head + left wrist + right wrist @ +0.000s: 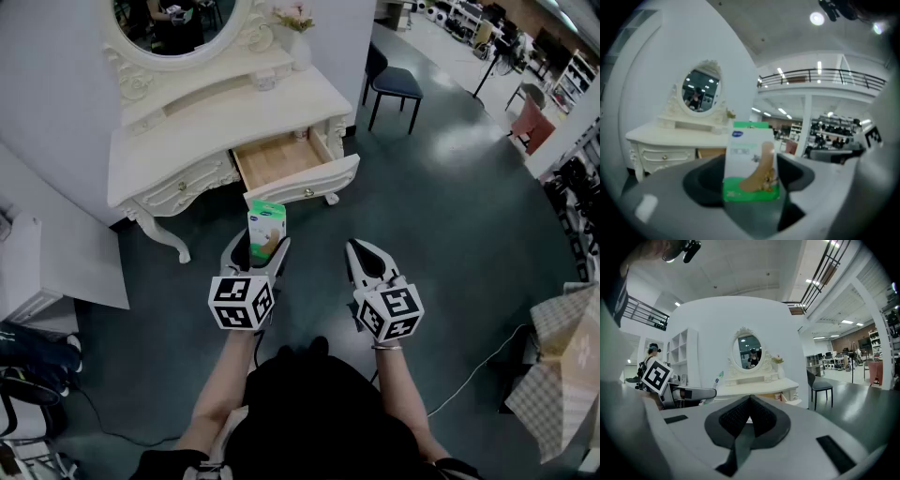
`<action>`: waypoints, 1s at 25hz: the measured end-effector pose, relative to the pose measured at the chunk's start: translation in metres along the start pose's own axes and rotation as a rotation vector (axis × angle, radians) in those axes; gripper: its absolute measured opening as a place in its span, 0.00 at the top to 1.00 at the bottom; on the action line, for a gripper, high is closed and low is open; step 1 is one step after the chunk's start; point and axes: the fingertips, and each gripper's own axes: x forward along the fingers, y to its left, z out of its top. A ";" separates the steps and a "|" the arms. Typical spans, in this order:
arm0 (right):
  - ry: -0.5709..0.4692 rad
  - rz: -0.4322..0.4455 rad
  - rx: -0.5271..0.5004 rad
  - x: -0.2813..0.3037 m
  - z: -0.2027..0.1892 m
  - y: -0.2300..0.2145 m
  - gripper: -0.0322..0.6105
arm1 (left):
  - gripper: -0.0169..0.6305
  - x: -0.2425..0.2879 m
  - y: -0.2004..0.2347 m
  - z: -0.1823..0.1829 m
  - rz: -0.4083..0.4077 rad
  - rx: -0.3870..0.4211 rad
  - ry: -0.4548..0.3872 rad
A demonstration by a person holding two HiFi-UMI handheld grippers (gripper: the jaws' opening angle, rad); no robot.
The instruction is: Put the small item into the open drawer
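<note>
- Head view: the left tool (259, 247) pinches the small box (266, 225) by its lower part, in the air over the floor. It is short of the open drawer (277, 160) of the white table (234, 117).
- The right tool (367, 263) is beside it, pressed together and holding nothing.
- Progress, my read: pickup done. Left to do: carry the box over the drawer, lower it in, let go.
- Left gripper view: the box (751, 161) stands upright between widely spread jaws that bear on its sides. Long axis is vertical, green edge on top, printed face toward the camera. The drawer (710, 153) shows behind it, well apart.
- Right gripper view: the tool (749, 416) has its pads together with nothing between them. The table (759, 389) is ahead.
</note>
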 end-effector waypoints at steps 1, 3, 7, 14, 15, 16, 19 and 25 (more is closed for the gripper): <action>-0.002 -0.001 0.004 -0.001 0.000 -0.002 0.95 | 0.43 0.001 -0.002 0.000 0.001 0.001 0.001; -0.004 -0.002 0.009 -0.003 0.000 -0.005 0.95 | 0.43 0.002 -0.005 0.001 0.001 0.001 0.001; 0.002 0.016 0.017 -0.002 -0.003 -0.008 0.95 | 0.43 0.004 -0.006 0.001 0.009 -0.002 -0.007; 0.000 0.033 -0.018 -0.004 0.000 -0.011 0.95 | 0.43 0.002 -0.010 0.002 0.029 0.005 -0.016; -0.003 0.033 -0.021 -0.005 0.001 -0.012 0.95 | 0.43 0.002 -0.011 0.002 0.030 0.008 -0.016; -0.006 0.033 -0.022 -0.006 0.003 -0.013 0.95 | 0.43 0.002 -0.013 0.003 0.030 0.011 -0.017; -0.011 0.035 -0.025 -0.009 0.005 -0.016 0.95 | 0.43 0.003 -0.018 0.005 0.034 0.024 -0.019; -0.011 0.024 -0.017 -0.008 0.006 -0.025 0.95 | 0.43 0.011 -0.023 0.007 0.044 0.054 -0.013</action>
